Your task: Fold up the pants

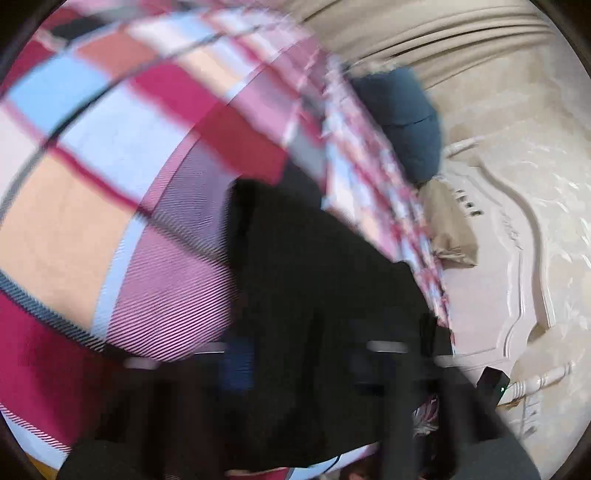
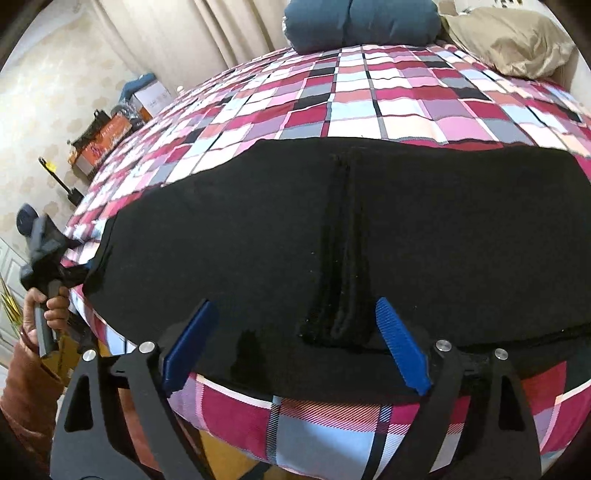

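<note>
Here: one black pants (image 2: 369, 229); left claw (image 2: 74, 275) clenched on hem, right claw (image 2: 295, 350) released.

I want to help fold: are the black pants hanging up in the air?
No, the black pants lie spread flat on the checked bedspread.

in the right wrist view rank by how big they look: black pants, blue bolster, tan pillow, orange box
1. black pants
2. blue bolster and tan pillow: alike, both cropped
3. orange box
</note>
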Action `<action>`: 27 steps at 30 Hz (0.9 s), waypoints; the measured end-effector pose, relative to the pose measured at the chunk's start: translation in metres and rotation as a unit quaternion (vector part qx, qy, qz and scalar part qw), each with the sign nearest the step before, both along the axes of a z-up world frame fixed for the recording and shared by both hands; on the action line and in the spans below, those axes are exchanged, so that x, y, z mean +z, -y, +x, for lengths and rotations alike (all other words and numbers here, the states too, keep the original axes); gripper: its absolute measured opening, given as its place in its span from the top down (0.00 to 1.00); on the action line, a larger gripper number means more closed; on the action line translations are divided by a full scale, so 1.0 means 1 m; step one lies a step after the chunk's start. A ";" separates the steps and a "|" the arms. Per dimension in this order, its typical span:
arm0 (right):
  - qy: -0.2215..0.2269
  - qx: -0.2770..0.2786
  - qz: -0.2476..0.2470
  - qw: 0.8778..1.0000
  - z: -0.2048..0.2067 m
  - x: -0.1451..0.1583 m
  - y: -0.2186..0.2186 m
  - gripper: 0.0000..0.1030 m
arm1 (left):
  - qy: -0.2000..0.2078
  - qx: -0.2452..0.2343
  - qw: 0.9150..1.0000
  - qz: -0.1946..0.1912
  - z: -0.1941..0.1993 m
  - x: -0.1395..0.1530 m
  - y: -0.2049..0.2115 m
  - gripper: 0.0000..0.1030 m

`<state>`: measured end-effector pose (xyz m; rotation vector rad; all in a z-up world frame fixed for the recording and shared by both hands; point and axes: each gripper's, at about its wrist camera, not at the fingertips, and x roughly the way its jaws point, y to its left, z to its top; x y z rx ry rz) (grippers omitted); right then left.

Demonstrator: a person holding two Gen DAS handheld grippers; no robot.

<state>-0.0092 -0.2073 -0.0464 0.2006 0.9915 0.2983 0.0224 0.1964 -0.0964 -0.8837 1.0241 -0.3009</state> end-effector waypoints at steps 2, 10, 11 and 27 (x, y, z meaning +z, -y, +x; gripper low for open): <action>-0.002 -0.005 0.015 1.000 0.001 0.000 0.004 0.14 | -0.004 -0.002 1.000 -0.012 0.002 -0.006 0.001 0.80; 0.001 -0.012 0.044 0.999 -0.001 0.001 0.011 0.14 | 0.034 -0.007 0.999 0.020 -0.003 0.042 0.023 0.85; 0.002 -0.013 0.046 0.999 -0.001 0.001 0.011 0.14 | 0.051 -0.016 0.998 0.035 -0.003 0.058 0.033 0.85; 0.005 -0.033 0.096 0.995 -0.032 0.012 0.036 0.14 | 0.190 -0.166 0.963 0.092 0.016 0.174 0.239 0.85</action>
